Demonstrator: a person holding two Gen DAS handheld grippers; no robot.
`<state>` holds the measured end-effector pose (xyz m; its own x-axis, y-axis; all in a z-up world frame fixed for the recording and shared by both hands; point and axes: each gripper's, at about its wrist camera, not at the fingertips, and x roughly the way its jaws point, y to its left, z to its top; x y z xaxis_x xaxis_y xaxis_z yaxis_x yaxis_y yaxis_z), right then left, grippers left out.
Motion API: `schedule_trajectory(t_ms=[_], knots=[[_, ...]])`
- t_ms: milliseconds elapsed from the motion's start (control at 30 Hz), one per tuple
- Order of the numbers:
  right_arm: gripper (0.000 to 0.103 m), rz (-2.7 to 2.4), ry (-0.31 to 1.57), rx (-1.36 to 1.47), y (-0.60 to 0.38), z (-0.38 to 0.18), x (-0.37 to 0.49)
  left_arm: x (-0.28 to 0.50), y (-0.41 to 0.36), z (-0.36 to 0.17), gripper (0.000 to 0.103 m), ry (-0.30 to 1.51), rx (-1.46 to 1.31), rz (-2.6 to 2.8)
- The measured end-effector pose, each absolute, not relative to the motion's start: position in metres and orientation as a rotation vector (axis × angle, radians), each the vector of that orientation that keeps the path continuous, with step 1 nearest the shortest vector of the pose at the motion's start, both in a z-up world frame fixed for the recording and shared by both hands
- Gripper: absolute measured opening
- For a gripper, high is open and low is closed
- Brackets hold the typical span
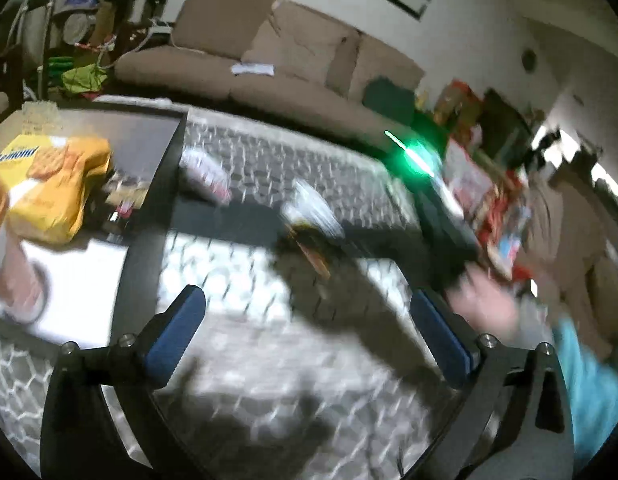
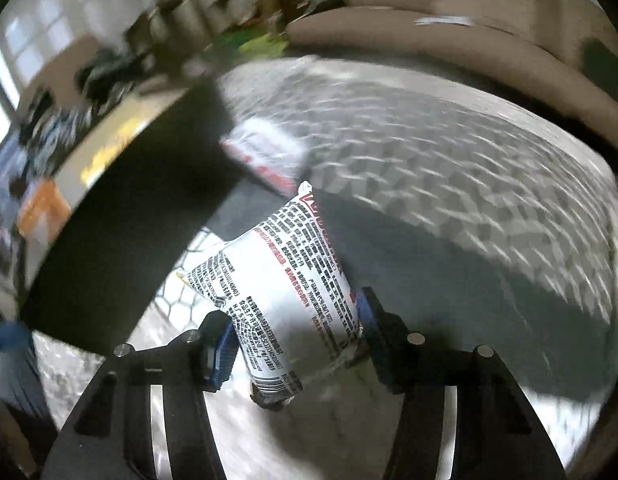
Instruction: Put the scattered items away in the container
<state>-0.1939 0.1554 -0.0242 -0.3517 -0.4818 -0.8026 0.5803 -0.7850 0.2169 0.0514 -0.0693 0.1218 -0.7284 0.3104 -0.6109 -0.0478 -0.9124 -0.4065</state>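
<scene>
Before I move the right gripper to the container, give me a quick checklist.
1. Right gripper closed on the white packet: ok, pads press both sides.
2. Packet lifted clear of the rug: cannot tell, blurred.
3. Left gripper free: ok, open, nothing between its fingers.
4. Black container has room: cannot tell; yellow cracker bag already inside.
5. Nothing left on the rug: not ok, a red-and-white packet lies beside the container.

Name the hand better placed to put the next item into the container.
Right: its fingers already clamp the white printed packet beside the black container. The left gripper is open, empty.
</scene>
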Motion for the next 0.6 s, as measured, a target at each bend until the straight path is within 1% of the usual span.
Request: schedule_trajectory(t_ms=[100, 167, 233, 367, 467, 600], knots=[[0.056, -2.208, 0.054, 1.244, 0.192, -0.014, -0.178, 0.012, -0.064, 0.125, 0.103, -0.636, -1.066, 2.746], [0.056, -2.242, -0.031, 1.236, 0.214, -0.007, -0.169, -0.017, -0.062, 0.123, 0.103, -0.675, -1.08, 2.826], [0.056, -2.265, -0.07, 1.213, 0.228, 0.003, -0.154, -0.04, -0.062, 0.117, 0.103, -0.695, -1.124, 2.898], [0.056, -2.294, -0.163, 1.185, 0.242, 0.015, -0.133, -0.093, -0.066, 0.09, 0.103, -0.824, -1.31, 2.982], [0.056, -2.302, -0.226, 1.167, 0.251, 0.021, -0.124, -0.112, -0.073, 0.072, 0.103, -0.898, -1.389, 3.002], [0.057, -2.3, -0.267, 1.157, 0.25, 0.019, -0.121, -0.138, -0.081, 0.049, 0.103, -0.933, -1.486, 3.023]])
